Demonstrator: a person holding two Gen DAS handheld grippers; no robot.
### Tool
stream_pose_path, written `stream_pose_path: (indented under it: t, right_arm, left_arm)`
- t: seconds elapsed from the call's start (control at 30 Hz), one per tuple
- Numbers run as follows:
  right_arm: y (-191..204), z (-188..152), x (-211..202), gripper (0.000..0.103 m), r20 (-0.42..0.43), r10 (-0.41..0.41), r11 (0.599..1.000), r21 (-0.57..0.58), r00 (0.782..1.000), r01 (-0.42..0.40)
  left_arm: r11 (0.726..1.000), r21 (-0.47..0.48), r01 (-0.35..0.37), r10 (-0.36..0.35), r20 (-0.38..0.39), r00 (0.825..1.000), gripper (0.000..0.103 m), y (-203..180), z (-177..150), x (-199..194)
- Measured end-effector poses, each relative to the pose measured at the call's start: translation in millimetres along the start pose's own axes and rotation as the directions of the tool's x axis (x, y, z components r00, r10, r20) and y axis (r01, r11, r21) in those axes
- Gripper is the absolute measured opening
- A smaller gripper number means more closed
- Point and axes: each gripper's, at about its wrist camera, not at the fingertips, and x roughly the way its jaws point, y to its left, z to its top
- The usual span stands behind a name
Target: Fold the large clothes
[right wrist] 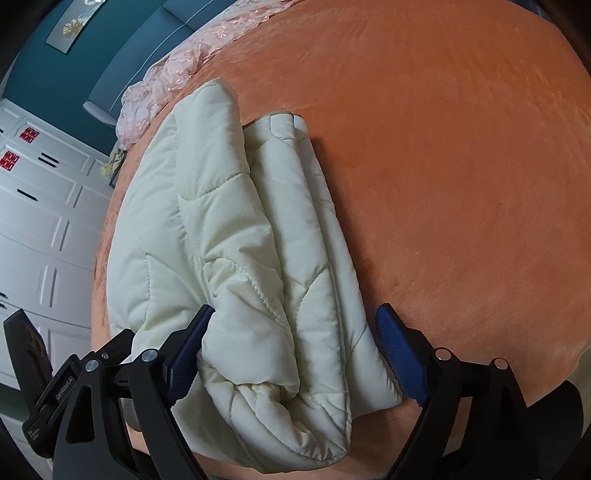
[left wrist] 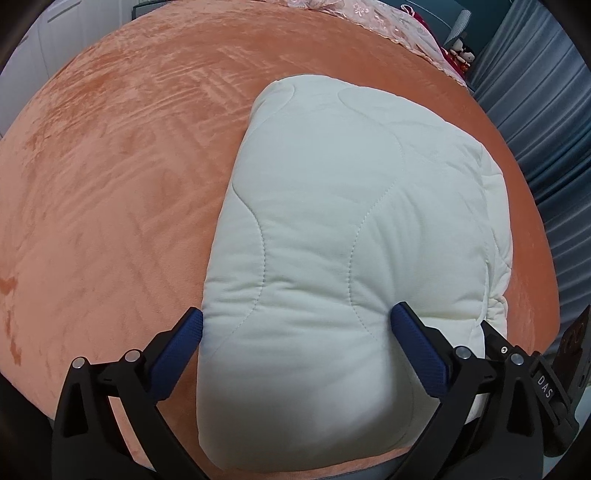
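A cream quilted padded garment (left wrist: 354, 229) lies folded into a thick bundle on the orange bedspread (left wrist: 110, 184). My left gripper (left wrist: 297, 321) is open, its blue pads on either side of the bundle's near smooth end. In the right wrist view the same garment (right wrist: 236, 236) shows its stacked folded layers. My right gripper (right wrist: 293, 317) is open, with its fingers spread around the near end of those layers. I cannot tell whether the pads press the cloth.
A pink lace cover (left wrist: 388, 18) lies at the head of the bed. Grey-blue curtains (left wrist: 546, 129) hang beside the bed. White cabinets (right wrist: 40, 221) and a teal wall (right wrist: 74, 66) stand on the other side. The other gripper's body (left wrist: 554, 376) shows at the right edge.
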Motion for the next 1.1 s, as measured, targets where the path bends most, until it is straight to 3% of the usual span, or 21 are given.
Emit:
stream_pose_path:
  t: [0.27,0.9,0.97,1.0,1.1]
  right_arm:
    - [-3,-5,10,0.089,0.009,0.008,1.0,-0.006,1.0,-0.008]
    - [2,-9,15,0.092,0.028,-0.017,0.998,-0.068,0.999,0.019]
    - [6,-8,14,0.089,0.025,-0.026,0.997,-0.071,0.999,0.027]
    - [9,-8,12,0.079,0.024,-0.017,0.997,-0.077,1.0,0.019]
    - [25,-10,5,0.068,0.032,-0.055,0.992,-0.111,0.998,0.058]
  left_arm:
    - [0.999,0.028,-0.031,0.03,0.04,0.999,0.098,-3,-1,10]
    - [0.999,0.028,-0.018,0.015,0.077,0.997,0.098,2,0,25]
    - [0.999,0.03,-0.015,0.013,0.076,0.997,0.098,2,-1,25]
    - [0.999,0.032,-0.012,0.01,0.072,0.997,0.098,2,0,24]
    - [0.999,0.034,0.0,-0.002,0.054,0.999,0.098,0,1,20]
